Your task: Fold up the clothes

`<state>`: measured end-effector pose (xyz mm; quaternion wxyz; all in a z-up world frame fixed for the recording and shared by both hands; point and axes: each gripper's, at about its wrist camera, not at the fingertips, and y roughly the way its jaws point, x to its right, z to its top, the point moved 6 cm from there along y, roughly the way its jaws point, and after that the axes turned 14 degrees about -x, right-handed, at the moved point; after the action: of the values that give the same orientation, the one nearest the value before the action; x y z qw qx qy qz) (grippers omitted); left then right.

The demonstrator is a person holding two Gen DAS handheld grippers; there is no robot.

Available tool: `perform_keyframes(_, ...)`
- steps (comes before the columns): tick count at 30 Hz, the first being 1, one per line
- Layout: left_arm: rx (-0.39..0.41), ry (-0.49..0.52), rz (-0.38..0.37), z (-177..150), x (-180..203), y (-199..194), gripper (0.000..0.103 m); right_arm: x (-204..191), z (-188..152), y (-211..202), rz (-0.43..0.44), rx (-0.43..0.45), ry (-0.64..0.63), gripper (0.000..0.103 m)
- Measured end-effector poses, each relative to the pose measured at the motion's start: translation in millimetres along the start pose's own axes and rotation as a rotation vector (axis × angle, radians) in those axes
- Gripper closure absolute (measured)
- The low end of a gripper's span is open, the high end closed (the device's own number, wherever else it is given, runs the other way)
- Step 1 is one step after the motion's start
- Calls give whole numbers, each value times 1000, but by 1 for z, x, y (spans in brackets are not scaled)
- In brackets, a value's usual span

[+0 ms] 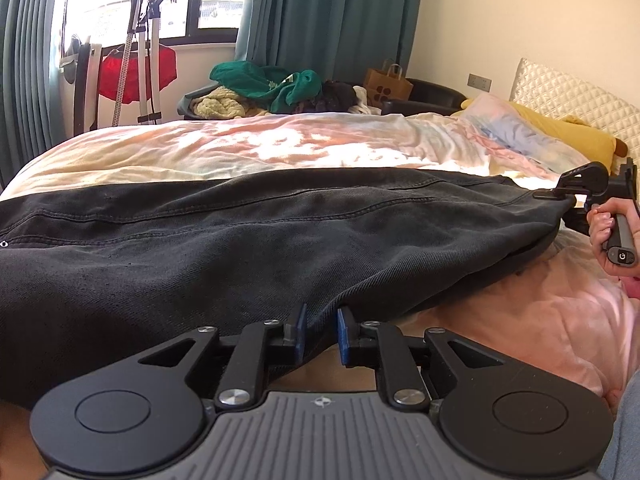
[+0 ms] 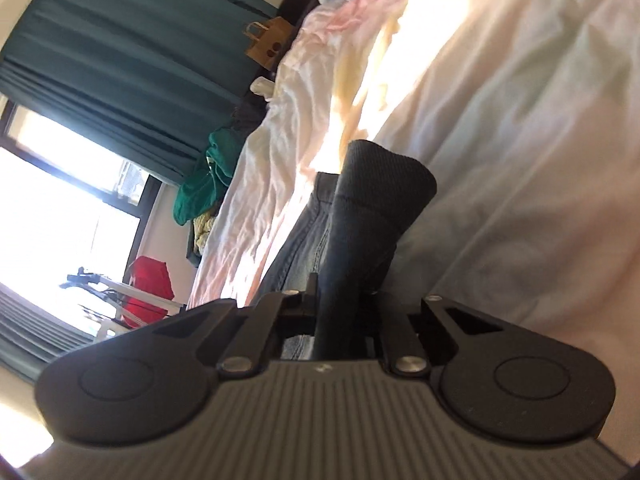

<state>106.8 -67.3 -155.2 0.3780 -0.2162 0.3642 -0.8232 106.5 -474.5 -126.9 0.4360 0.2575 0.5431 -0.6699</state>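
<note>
Black jeans (image 1: 248, 240) stretch lengthwise across the bed (image 1: 240, 148), long axis running left to right between the two tools. Left gripper (image 1: 320, 332) sits at the near edge, blue-padded jaws narrowed on a fold of denim directly ahead. Right gripper (image 1: 560, 196), at the far right end, pinches that end of the garment; its own view shows cloth bunched between closed jaws. Both ends appear held, ready for a fold.

Matt black denim trousers (image 1: 256, 248), coarse twill; soft crumpled cotton bedsheet (image 1: 248, 148); matt black plastic left gripper (image 1: 321, 332) with blue pads (image 1: 343, 336).
</note>
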Motion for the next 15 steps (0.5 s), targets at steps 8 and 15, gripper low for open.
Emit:
perform_keyframes(8, 60, 32, 13, 5, 11, -31, 62, -22, 18, -23, 126, 65, 6, 94)
perform_keyframes(15, 151, -104, 53, 21, -2, -66, 22, 25, 17, -7, 54, -26, 138, 94)
